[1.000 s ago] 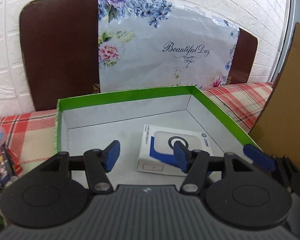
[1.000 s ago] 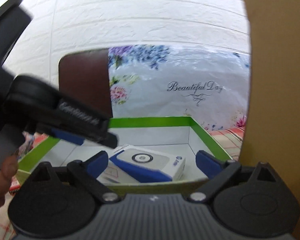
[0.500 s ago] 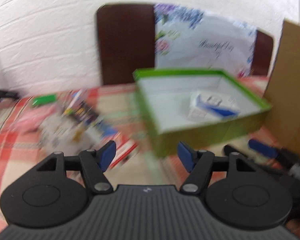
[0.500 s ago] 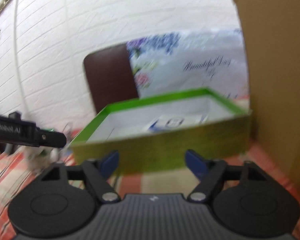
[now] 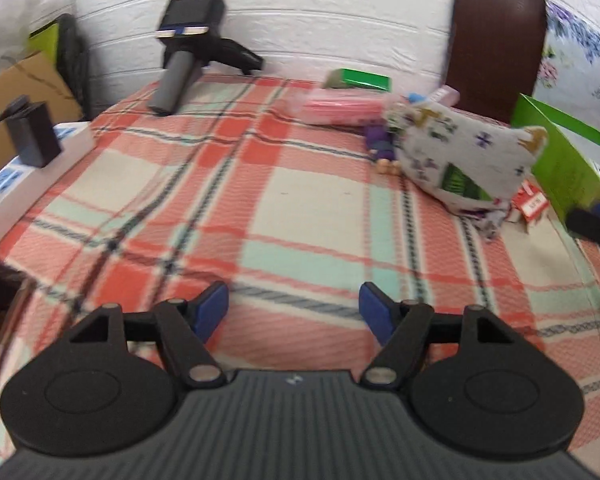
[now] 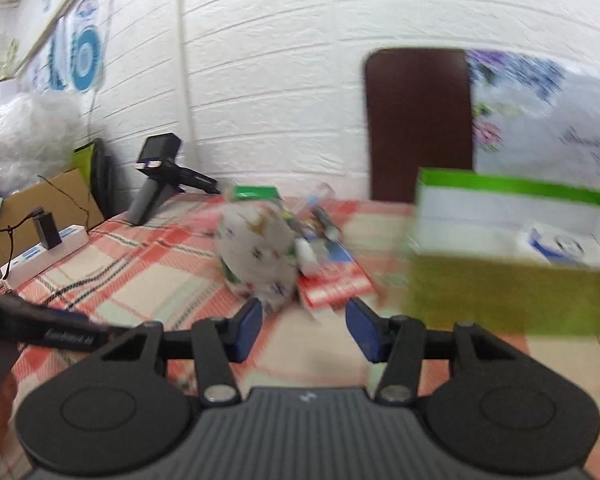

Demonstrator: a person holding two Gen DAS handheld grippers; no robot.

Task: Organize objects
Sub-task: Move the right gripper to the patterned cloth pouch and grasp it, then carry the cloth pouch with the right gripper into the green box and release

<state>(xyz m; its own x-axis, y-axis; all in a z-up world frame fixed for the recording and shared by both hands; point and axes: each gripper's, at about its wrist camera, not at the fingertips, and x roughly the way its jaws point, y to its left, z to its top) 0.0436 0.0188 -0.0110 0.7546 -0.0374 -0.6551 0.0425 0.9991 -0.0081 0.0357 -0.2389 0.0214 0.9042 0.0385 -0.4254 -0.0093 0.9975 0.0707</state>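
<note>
Both tongs, left [image 5: 293, 307] and right [image 6: 303, 325], gape empty and have swung from the box [image 6: 512, 300] toward the pouch [image 6: 256, 256], probably next.

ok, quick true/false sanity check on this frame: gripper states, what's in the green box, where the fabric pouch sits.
1. Both grippers are open and hold nothing. True: the left gripper and the right gripper each show spread jaws with only tablecloth between them.
2. The green box is empty. False: a white and blue box lies inside it.
3. The fabric pouch is inside the green box. False: it lies on the plaid tablecloth, beside the box.
4. A small green carton sits at the table's far edge near the wall. True.
</note>
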